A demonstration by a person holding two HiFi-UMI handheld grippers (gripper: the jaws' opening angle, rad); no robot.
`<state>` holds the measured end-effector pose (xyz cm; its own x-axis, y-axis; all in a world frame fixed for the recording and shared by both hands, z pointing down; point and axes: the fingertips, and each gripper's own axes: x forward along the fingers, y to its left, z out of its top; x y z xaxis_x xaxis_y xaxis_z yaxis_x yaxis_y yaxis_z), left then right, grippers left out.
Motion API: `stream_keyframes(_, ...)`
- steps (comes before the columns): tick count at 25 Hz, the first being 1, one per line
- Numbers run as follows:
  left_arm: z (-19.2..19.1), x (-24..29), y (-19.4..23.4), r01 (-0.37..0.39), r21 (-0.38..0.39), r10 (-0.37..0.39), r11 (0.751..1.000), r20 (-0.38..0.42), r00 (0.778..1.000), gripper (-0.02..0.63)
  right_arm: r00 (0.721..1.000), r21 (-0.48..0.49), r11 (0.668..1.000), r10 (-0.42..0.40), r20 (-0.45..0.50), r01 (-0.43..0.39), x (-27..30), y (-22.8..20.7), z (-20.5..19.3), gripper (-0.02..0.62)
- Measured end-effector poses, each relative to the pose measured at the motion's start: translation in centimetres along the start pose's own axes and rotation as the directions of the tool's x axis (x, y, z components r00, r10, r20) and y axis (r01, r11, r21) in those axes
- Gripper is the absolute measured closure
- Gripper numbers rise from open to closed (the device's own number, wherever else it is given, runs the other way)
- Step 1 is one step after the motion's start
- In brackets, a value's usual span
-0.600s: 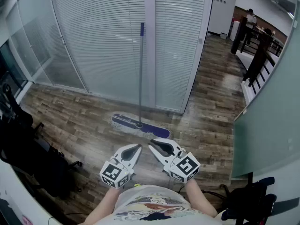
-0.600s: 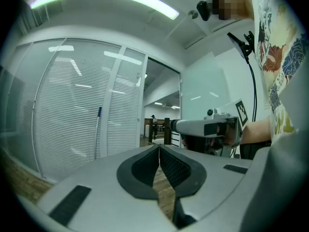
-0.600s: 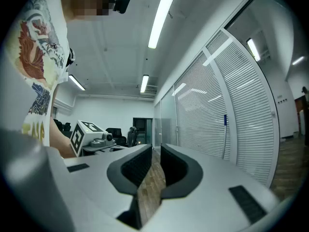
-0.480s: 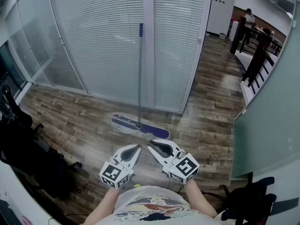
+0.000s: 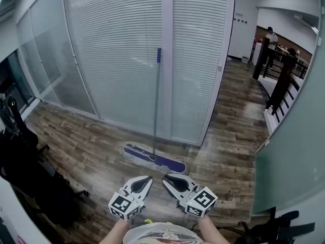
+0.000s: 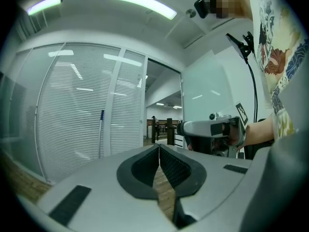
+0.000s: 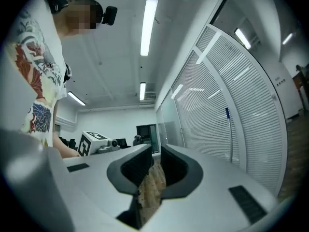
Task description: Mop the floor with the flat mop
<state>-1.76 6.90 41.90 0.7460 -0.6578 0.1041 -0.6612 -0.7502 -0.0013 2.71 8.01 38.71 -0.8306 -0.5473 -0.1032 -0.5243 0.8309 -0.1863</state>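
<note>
Head view: flat mop [image 5: 155,158] stands ahead of both sets of jaws and well apart from them. Its blue-purple pad lies flat on the floor [image 5: 91,136]; its grey pole, blue at the top, rises upright against the white post of the partition [image 5: 117,50]. Left gripper [image 5: 148,178] and right gripper [image 5: 165,177] sit side by side, tips toward the pad, neither touching the mop. Left jaws closed, pads meeting at the tip, nothing between. Right jaws a narrow gap apart, only floor showing through. Floor is wood-look plank in mixed browns, paler and scuffed around the pad. Partition is glass with white slatted blinds drawn behind it. A frosted panel [image 5: 289,156] stands off to the right of the jaws and dark chairs and gear [image 5: 25,177] to the left. Beyond the mop and to the right runs a dark railing [image 5: 277,80] with people standing by it. Print: black-and-white square patterns on each marker cube [image 5: 203,201], and a coloured graphic on the person's shirt [image 6: 275,57] too blurred to read. Only the head view shows the pad. Each gripper view catches just the blue pole top against the blinds, plus the ceiling light strips [image 7: 148,25] and the other gripper alongside. Right gripper view also shows dark screens in a room further back.
</note>
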Motion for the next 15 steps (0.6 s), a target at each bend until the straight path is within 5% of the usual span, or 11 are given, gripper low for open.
stream_keyframes(15,-1.3,0.8,1.2,-0.014,-0.031,0.012,0.999,-0.039,0.999,0.592,0.997,0.028,0.999,0.034,-0.064,-0.032,1.0,-2.0,-2.4,0.545)
